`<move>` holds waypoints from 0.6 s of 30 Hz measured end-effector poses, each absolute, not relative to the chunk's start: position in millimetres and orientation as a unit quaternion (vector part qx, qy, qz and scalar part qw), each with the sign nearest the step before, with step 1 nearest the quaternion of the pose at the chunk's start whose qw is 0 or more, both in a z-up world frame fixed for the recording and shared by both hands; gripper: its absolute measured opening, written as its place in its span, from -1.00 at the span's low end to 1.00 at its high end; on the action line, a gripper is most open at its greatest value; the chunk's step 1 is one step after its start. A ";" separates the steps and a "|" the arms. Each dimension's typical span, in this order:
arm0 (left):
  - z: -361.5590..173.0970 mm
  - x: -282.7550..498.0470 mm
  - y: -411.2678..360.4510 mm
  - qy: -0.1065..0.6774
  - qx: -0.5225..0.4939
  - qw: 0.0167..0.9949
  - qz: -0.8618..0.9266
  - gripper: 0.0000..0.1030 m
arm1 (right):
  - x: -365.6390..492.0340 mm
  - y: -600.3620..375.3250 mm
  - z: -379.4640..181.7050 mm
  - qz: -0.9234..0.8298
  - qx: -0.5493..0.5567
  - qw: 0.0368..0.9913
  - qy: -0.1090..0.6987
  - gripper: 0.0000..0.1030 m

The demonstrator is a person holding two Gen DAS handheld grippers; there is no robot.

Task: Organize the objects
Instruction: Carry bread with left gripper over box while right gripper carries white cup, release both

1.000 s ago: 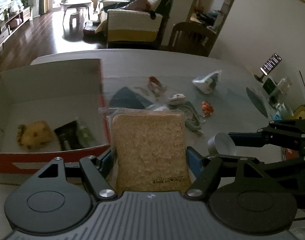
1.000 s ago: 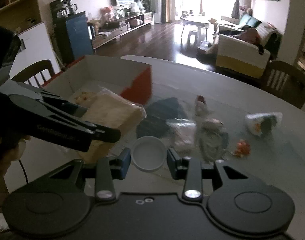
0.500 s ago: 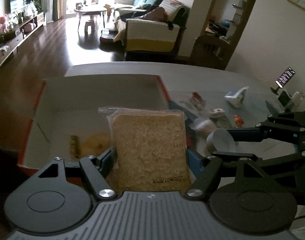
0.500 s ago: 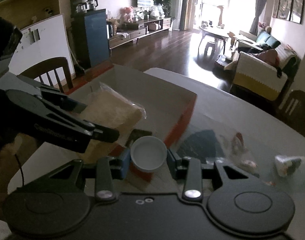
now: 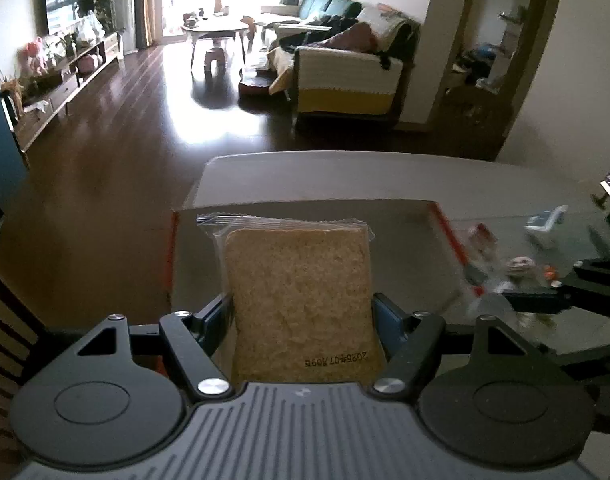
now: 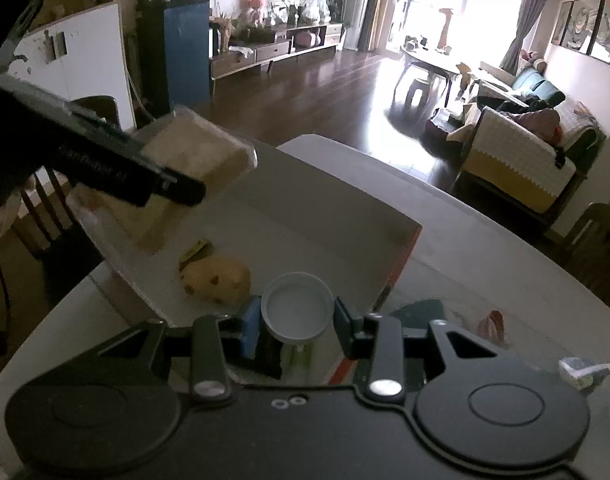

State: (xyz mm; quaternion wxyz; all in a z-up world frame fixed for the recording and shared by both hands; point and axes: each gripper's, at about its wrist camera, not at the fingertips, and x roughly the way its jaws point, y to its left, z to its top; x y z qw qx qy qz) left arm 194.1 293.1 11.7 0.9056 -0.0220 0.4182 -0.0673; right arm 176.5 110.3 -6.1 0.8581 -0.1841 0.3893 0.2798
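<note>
Gripping a sealed packet of sliced bread (image 5: 301,300) by its two side edges, the left tool (image 5: 301,316) holds it flat and level, clear of the cardboard box (image 5: 401,248) that lies just ahead and below; a hold on the edges likely spares the soft slice from crushing and lets it drop flat once released. The right tool (image 6: 297,318) is closed on a white round lid (image 6: 297,310), rim pinched between the blue pads, and hangs over the near corner of the same box, where a yellow speckled bun (image 6: 216,280) and a dark packet (image 6: 195,250) already lie. Beyond, off to the right tool's right side, small wrapped items (image 6: 491,324) wait on the worktop (image 6: 485,256).
</note>
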 end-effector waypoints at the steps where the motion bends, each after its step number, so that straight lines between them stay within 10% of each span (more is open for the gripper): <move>1: 8.3 201.2 294.9 0.420 -0.019 0.905 -0.065 0.45 | 180.0 113.2 -8.9 0.279 -0.186 0.857 0.391 -0.25; 18: -59.9 266.9 285.5 0.482 0.017 0.874 -0.055 0.45 | 220.3 156.8 -64.7 0.268 -0.220 0.828 0.440 -0.26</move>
